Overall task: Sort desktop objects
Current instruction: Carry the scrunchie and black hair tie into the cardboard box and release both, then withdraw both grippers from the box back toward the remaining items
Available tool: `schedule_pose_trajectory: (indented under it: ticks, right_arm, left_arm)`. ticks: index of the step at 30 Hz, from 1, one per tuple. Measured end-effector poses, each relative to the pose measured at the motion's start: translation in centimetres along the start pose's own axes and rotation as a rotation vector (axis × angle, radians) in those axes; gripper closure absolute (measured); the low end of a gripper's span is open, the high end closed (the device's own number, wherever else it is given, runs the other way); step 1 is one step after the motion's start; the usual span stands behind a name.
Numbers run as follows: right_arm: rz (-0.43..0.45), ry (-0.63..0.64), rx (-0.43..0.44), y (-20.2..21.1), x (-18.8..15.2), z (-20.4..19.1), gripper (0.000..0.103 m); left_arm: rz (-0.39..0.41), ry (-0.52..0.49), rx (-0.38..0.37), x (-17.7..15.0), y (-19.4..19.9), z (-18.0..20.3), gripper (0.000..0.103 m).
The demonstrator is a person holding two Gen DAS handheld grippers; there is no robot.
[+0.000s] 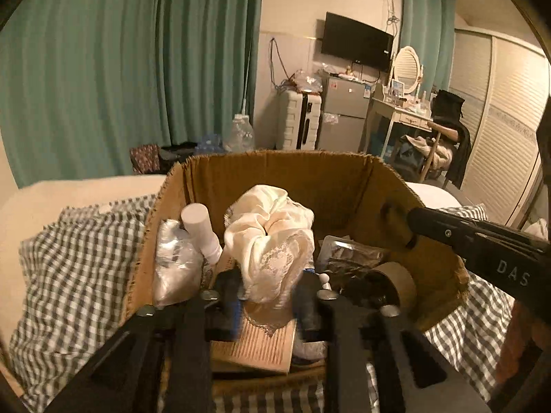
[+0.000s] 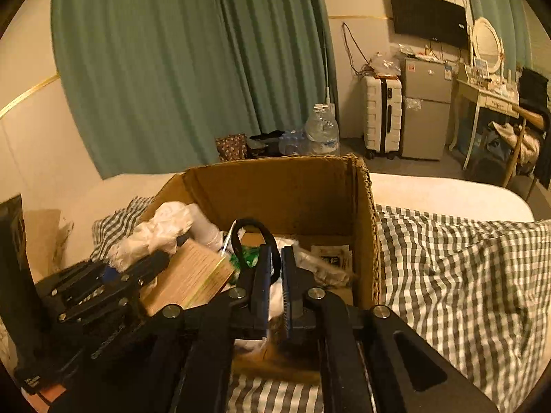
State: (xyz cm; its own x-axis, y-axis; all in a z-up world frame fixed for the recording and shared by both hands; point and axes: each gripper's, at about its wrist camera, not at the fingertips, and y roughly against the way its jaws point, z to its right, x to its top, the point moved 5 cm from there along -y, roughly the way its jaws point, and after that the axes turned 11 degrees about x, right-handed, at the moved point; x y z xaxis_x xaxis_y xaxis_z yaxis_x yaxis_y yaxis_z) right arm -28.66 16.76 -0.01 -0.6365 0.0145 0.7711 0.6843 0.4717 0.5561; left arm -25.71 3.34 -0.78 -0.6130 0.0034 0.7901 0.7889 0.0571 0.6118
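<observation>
An open cardboard box [image 1: 275,168] sits on a checked cloth and holds loose objects. My left gripper [image 1: 268,296] is shut on a cream lace scrunchie [image 1: 272,230], which it holds over the box. Under it lies a tan booklet [image 1: 261,344]. A white tube [image 1: 203,230], a clear plastic bag [image 1: 175,258], a foil pack [image 1: 344,251] and a tape roll [image 1: 396,282] lie in the box. My right gripper [image 2: 274,272] is shut on a black hair tie [image 2: 251,237] inside the box [image 2: 275,186]. The other gripper [image 2: 103,292] shows at left, the right one [image 1: 482,241] in the left wrist view.
The checked cloth [image 2: 447,275] covers a white bed [image 2: 447,192]. Beyond stand green curtains [image 1: 103,69], a water bottle [image 2: 322,130], a white suitcase [image 2: 382,117], a small fridge [image 2: 427,110] and a dressing table [image 2: 489,96]. A dark object [image 2: 17,275] stands at the left.
</observation>
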Motion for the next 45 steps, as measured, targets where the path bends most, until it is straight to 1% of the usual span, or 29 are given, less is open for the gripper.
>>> schedule_pose_trajectory:
  ticks: [1,2,4,6,8,11,13,18,20,22,24,25,26,27,29,32,34,40,42,45]
  right_arm:
    - [0.011,-0.016,-0.009,0.0,0.0,0.7,0.056]
    - [0.032,-0.033,-0.008,0.4,0.0,1.1,0.039]
    - [0.046,-0.041,0.005,1.1,0.0,1.5,0.038]
    - [0.052,-0.032,0.003,2.0,-0.1,1.6,0.038]
    - [0.055,-0.019,0.002,3.3,-0.6,1.4,0.038]
    - [0.043,-0.016,0.005,4.6,-1.2,0.5,0.038]
    - [0.044,-0.002,0.003,6.2,-1.8,-0.8,0.038]
    - [0.09,0.02,0.025,10.5,-2.3,-4.7,0.038]
    - [0.109,0.018,0.032,12.6,-2.5,-6.4,0.038]
    - [0.096,0.01,0.029,14.3,-3.0,-7.8,0.038]
    - [0.091,0.008,0.028,15.7,-3.3,-9.0,0.038]
    - [0.098,0.017,0.034,16.5,-3.6,-9.7,0.038]
    - [0.096,0.024,0.03,16.9,-4.1,-10.2,0.038]
    - [0.089,0.029,0.024,17.2,-4.6,-10.6,0.038]
    - [0.065,0.03,0.032,17.3,-6.2,-10.9,0.038]
    - [0.009,0.004,0.052,16.1,-8.7,-10.7,0.038]
    - [-0.029,-0.005,0.052,14.8,-10.6,-10.1,0.037]
    - [-0.233,0.037,0.011,9.2,-17.5,-7.8,0.038]
    - [-0.268,0.057,0.011,8.0,-18.9,-7.0,0.037]
    - [-0.319,0.11,-0.003,5.7,-20.8,-6.1,0.037]
  left_arm:
    - [-0.004,0.009,0.012,0.0,-0.3,-0.1,0.044]
    - [0.003,0.022,0.033,0.1,-0.4,-0.4,0.026]
    - [0.035,0.05,0.07,0.3,-0.1,-1.0,0.012]
    - [0.052,0.071,0.076,0.2,0.8,-1.4,0.011]
    - [0.04,0.076,0.082,-0.3,1.8,-1.5,0.008]
    - [0.055,0.063,0.121,-0.9,3.7,-1.8,0.006]
    - [0.073,0.047,0.123,-1.2,5.3,-1.7,0.006]
    - [0.157,0.016,0.139,-0.1,11.2,-1.6,0.006]
    - [0.198,0.019,0.142,-0.1,14.0,-1.6,0.0]
    - [0.231,0.026,0.122,-0.6,16.5,-1.9,0.0]
    - [0.21,0.029,0.115,-1.3,17.7,-2.3,0.0]
    - [0.186,0.037,0.112,-1.8,18.0,-2.5,0.0]
    - [0.16,0.044,0.105,-2.1,18.0,-2.7,0.0]
    - [0.116,0.061,0.091,-2.9,17.9,-3.0,0.0]
    - [0.074,0.098,0.086,-4.5,17.8,-3.7,0.0]
    - [0.033,0.134,0.081,-7.6,17.2,-4.3,0.0]
    - [0.012,0.136,0.093,-9.7,16.5,-4.3,0.0]
    - [-0.103,0.121,0.12,-16.7,11.2,-3.7,0.0]
    - [-0.136,0.107,0.116,-18.6,9.3,-3.6,0.0]
    - [-0.153,0.102,0.147,-20.6,7.2,-4.0,0.0]
